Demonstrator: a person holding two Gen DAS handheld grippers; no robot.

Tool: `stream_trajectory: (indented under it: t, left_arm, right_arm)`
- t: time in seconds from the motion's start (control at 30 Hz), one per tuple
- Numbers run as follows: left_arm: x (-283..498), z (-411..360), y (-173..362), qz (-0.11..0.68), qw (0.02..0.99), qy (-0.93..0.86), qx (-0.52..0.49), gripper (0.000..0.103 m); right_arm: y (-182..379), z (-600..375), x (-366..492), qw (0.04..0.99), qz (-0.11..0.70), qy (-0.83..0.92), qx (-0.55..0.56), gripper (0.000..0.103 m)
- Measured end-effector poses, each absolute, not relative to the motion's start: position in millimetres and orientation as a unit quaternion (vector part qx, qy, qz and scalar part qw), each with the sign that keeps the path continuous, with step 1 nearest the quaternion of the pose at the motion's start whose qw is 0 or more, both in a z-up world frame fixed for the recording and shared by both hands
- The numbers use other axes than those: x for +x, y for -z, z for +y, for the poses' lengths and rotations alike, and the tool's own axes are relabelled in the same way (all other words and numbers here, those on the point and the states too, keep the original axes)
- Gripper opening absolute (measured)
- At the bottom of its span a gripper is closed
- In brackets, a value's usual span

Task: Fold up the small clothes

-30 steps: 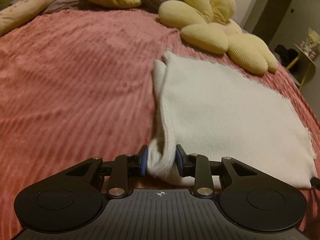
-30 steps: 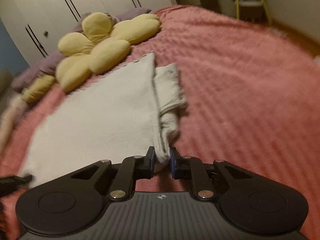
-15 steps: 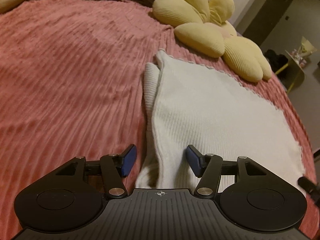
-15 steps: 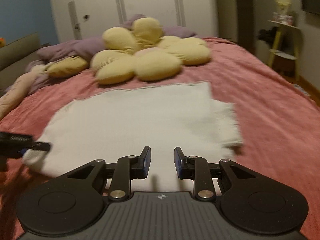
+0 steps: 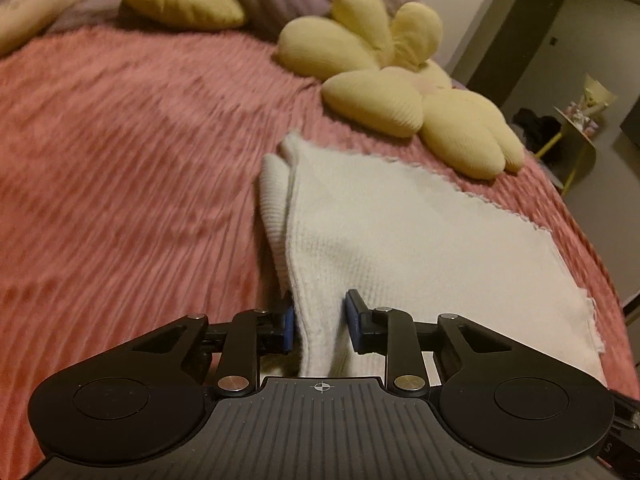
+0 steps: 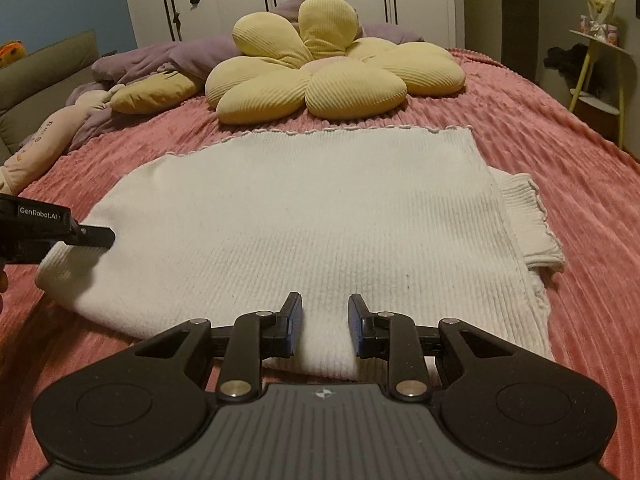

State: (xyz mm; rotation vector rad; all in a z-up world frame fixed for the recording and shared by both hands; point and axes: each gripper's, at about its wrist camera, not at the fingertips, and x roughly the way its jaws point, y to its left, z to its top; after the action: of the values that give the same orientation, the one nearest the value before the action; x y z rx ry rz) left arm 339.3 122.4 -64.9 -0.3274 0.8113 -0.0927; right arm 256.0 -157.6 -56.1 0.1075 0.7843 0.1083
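The cream knit garment (image 6: 304, 216) is lying flat on the pink bedspread (image 6: 560, 152), the flower cushion (image 6: 320, 76) at its twelve o'clock. The left gripper (image 5: 319, 322) has just been closing and is pinching a bunched fold at the nine o'clock edge, while the right gripper (image 6: 324, 324) is standing slightly apart over the six o'clock hem, gripping nothing. It is looking soft, light and floppy, so taking thick edge folds seems wisest.

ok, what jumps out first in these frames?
A white ribbed knit garment lies folded flat on the pink ribbed bedspread, filling the middle. Beyond it sits a yellow flower-shaped cushion. The left gripper, jaws just closing, straddles the garment's near-left corner.
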Motion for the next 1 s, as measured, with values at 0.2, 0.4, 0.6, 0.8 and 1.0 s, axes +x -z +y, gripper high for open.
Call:
stream_trajectory:
  t: [0.2,0.4,0.6,0.8,1.0]
  left_arm:
    - [346,125,70,0.398,0.900,0.050,-0.171,0.041]
    - [349,140,87,0.408,0.883,0.057,-0.224,0.036]
    - [352,147,83,0.413,0.874,0.059,-0.249,0.024]
    - [351,145,75,0.412,0.875,0.055,-0.249,0.022]
    - [353,142,61,0.410,0.877,0.057,-0.245,0.022]
  right_arm:
    - [56,-154,255,0.922,0.381,-0.052,0.043,0.025]
    - [55,-152,255,0.924,0.378,-0.051,0.039,0.025]
    - [47,-145,249,0.936,0.345,-0.057,0.034,0.024]
    - [58,-125,256,0.925,0.370,-0.086,0.020,0.021]
    - [66,-126,261,0.920,0.380,-0.089,0.027,0.022]
